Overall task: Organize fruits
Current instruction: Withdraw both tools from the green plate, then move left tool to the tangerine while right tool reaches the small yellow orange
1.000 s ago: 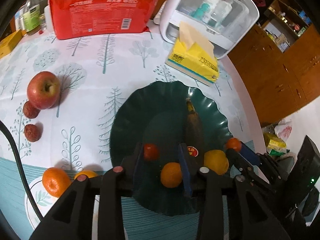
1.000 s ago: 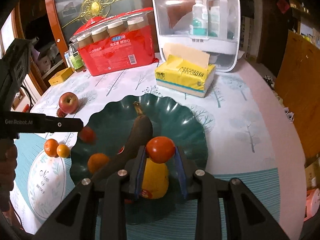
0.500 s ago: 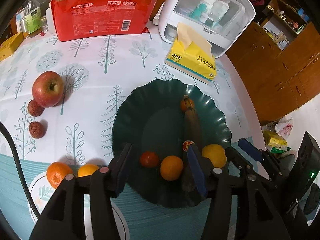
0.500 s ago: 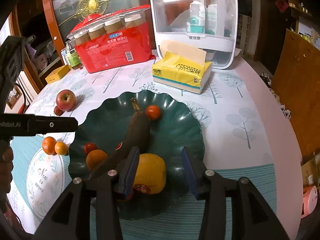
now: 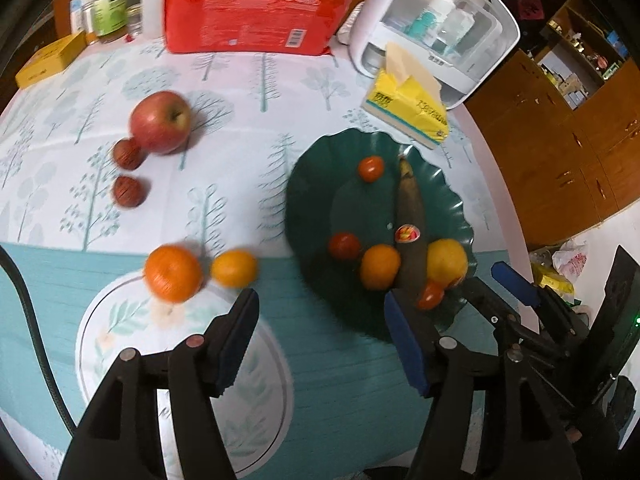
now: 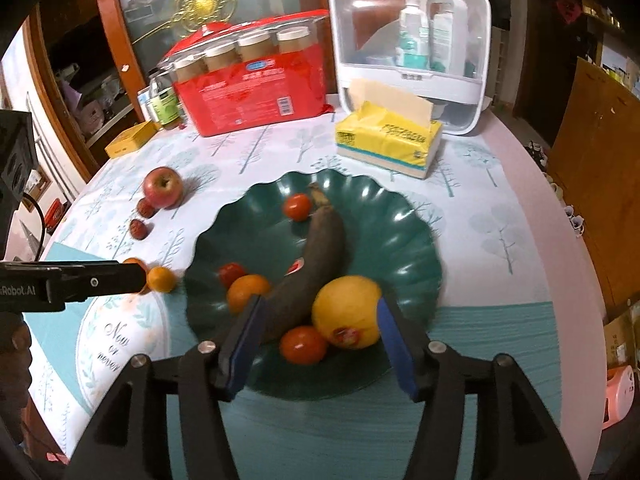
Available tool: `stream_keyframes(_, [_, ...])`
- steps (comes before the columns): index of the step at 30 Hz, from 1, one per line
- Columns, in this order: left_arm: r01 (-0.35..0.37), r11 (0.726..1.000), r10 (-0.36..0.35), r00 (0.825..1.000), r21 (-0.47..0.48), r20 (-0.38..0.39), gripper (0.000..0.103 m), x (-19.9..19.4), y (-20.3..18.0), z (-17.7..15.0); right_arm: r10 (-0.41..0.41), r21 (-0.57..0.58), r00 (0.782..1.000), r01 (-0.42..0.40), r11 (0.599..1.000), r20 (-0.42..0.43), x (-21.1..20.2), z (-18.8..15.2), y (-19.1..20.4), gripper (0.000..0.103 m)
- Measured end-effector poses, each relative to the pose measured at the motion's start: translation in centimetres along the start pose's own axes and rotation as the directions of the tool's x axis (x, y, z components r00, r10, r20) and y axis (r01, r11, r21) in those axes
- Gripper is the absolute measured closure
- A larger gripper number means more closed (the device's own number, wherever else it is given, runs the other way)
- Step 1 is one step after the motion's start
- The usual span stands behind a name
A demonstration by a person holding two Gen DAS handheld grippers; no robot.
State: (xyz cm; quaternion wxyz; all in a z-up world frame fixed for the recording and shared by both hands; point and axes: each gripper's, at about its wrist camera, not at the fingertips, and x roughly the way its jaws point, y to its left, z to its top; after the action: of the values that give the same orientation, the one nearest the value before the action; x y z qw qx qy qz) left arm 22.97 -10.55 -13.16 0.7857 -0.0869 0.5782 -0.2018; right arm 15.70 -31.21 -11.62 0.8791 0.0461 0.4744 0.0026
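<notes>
Two grippers are in your hands, both with jaws opening and nothing gripped. Your left gripper point(image 5: 320, 320) hangs over the teal band of the tablecloth point(image 5: 280, 92), its pads apart with only cloth between them; the edge of the green plate point(image 5: 300, 208) sits just inside its right finger. Your right gripper point(image 6: 318, 328) stands over the near rim of that plate, and between its parted pads, but not pressed by them, lie a small tomato point(image 6: 303, 345) and the yellow fruit point(image 6: 347, 312) with a sticker.

Further in on the plate you have a dark banana point(image 6: 320, 248) running diagonally, an orange point(image 6: 248, 288) touching its left side, a second tomato point(image 6: 231, 273) just behind the orange, and a third tomato point(image 6: 297, 207) near the banana's stem at the far side.

Off the plate, to its left, a large orange point(image 5: 173, 273) and a small orange point(image 5: 234, 268) rest just beside each other on the cloth. Beyond them lie two dark red lychees point(image 5: 128, 191) and, touching the farther one, a red apple point(image 5: 160, 122).

At the back of the table stand a yellow tissue pack point(image 6: 388, 140), a red pack of paper cups point(image 6: 256, 100) and a white storage case point(image 6: 412, 48).
</notes>
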Motion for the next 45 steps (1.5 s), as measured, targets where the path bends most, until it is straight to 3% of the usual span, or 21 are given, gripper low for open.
stream_keyframes(10, [0.0,1.0,0.0,1.0,-0.027,0.001,0.039,-2.6,4.5,-2.8,0.014,-0.058,0.999,-0.016,0.998,-0.037,-0.9,-1.3,5.6,0.043])
stream_keyframes(22, [-0.02,1.0,0.02,1.0,0.014,-0.009,0.037,-5.8,9.5,-3.8,0.031,-0.029,0.997,-0.033,0.999,-0.065,-0.6,-2.3,11.6,0.043])
stream_keyframes(32, [-0.056,0.992,0.064,0.996,0.115,-0.068,0.03,-6.4,11.9,-2.2,0.036,0.049,0.997,-0.032,0.998,-0.072,1.2,-2.4,14.8,0.043])
stream_keyframes(38, [-0.077,0.98,0.097,0.99,0.183,-0.099,0.029,-5.9,12.6,0.1,0.028,0.066,0.999,-0.025,0.997,-0.035,2.8,-2.3,16.3,0.043])
stream_keyframes(45, [-0.087,0.967,0.124,0.982,0.239,-0.144,0.025,-4.3,13.0,2.6,-0.039,0.032,0.999,0.039,0.999,0.013,4.6,-2.4,17.7,0.043])
